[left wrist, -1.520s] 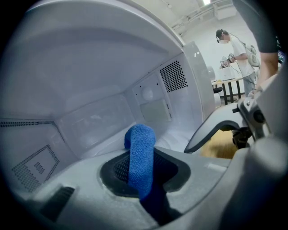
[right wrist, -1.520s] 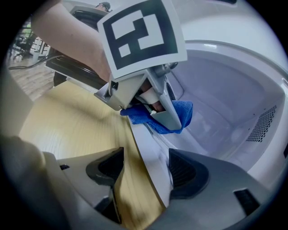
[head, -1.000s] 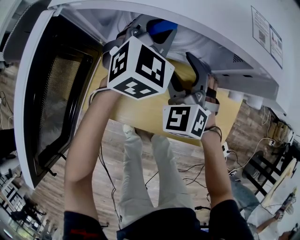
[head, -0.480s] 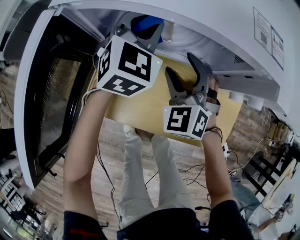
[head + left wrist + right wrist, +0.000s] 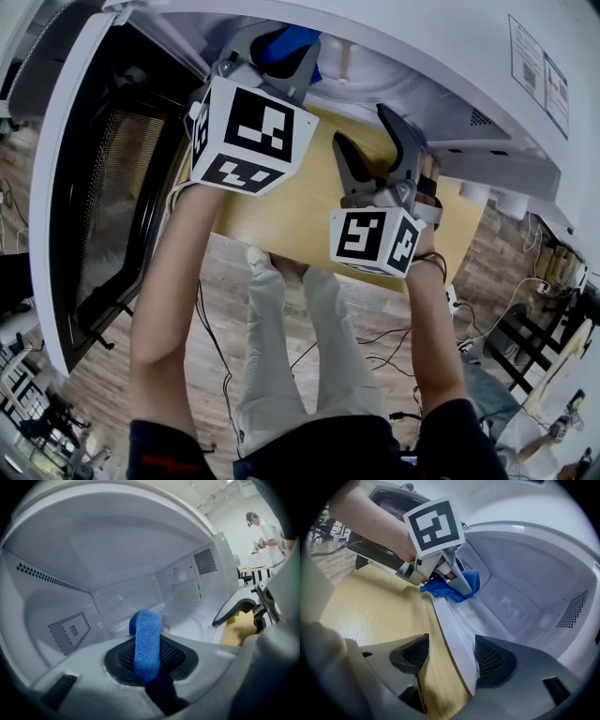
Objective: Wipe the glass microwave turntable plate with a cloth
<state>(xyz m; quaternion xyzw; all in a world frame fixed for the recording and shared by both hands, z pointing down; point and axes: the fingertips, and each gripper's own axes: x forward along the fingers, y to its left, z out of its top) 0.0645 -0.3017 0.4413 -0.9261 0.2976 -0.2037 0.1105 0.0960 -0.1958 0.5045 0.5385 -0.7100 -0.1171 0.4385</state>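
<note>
Your left gripper (image 5: 147, 654) clenched the cloth (image 5: 146, 630) inside the microwave (image 5: 525, 559), just above the plate (image 5: 486, 616) on the microwave's floor. Your right gripper (image 5: 450, 656), jaws released, stood at the microwave's front edge.

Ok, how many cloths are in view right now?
1: the blue cloth, clamped in the left gripper, at the mouth of the open microwave. Others may be hidden.

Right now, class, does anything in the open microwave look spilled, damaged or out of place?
Nothing stands out. The microwave cavity looks clean and undamaged; the left gripper holds the blue cloth inside it, and the right gripper is open.
</note>
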